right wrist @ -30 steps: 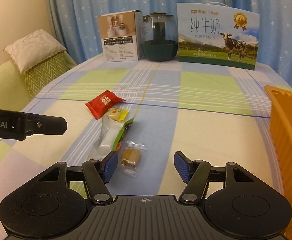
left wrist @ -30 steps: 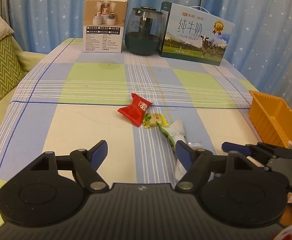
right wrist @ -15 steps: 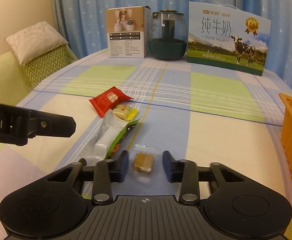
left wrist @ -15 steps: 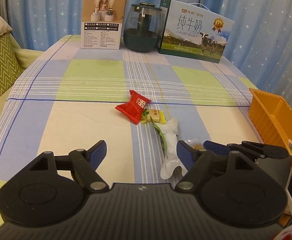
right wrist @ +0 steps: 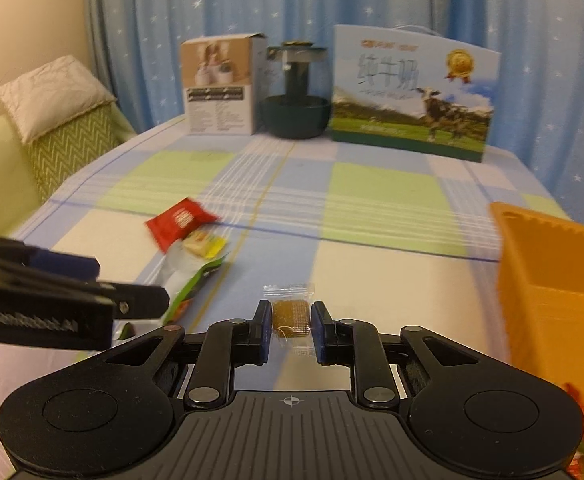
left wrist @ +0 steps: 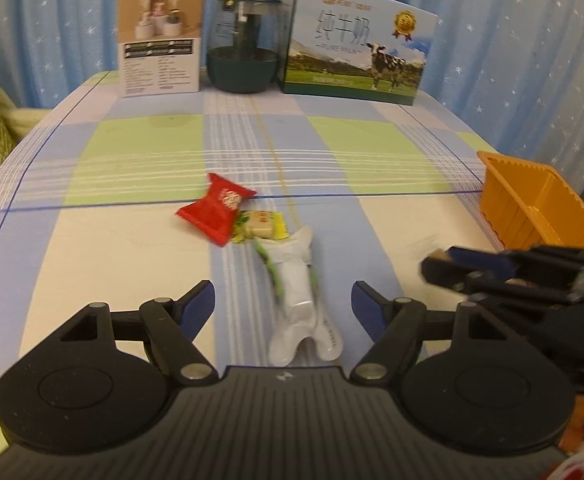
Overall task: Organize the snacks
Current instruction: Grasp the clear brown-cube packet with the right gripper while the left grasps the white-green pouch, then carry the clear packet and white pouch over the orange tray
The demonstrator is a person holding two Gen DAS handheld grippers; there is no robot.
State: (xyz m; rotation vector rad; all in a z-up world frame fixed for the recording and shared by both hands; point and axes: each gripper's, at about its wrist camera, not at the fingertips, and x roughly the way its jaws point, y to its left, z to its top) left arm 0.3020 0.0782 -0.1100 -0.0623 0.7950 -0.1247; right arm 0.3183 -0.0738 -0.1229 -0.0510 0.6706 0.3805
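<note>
The right gripper (right wrist: 291, 328) angles down over the checked bench (right wrist: 372, 264), clenched on a small brown candy in clear wrap (right wrist: 290, 315), with the orange basket (right wrist: 552, 280) just to its right. The left gripper (left wrist: 283, 300) tilts down too, its jaws released and having just narrowed a little, straddling the near end of a white and green pouch (left wrist: 296, 292) without pressing it. Beyond lie a red packet (left wrist: 215, 208) and a yellow candy (left wrist: 259, 226) touching it; at the far edge stand a white box (left wrist: 159, 38), a dark glass jar (left wrist: 243, 60) and a carton reading "PURE MILK" (left wrist: 356, 44).
</note>
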